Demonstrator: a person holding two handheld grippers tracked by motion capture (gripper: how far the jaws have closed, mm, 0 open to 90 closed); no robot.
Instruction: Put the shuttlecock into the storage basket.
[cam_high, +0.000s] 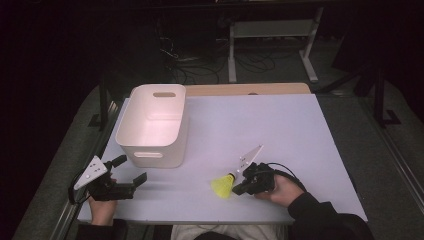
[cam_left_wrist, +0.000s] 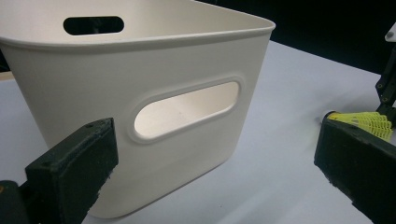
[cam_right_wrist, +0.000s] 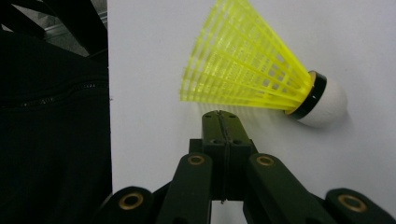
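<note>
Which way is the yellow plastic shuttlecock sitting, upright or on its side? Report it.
On its side: the yellow plastic shuttlecock lies flat on the white table, cork tip level with its skirt.

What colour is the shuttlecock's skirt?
Bright yellow; the shuttlecock shows best in the right gripper view.

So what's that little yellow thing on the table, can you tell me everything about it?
It is a shuttlecock: a bright yellow plastic-looking skirt of thin ribs, a black band, and a rounded white nose. It lies on its side on the white table, near the front edge and apart from the white bin. The right gripper, jaws shut, points at its skirt; whether they touch is unclear.
</note>
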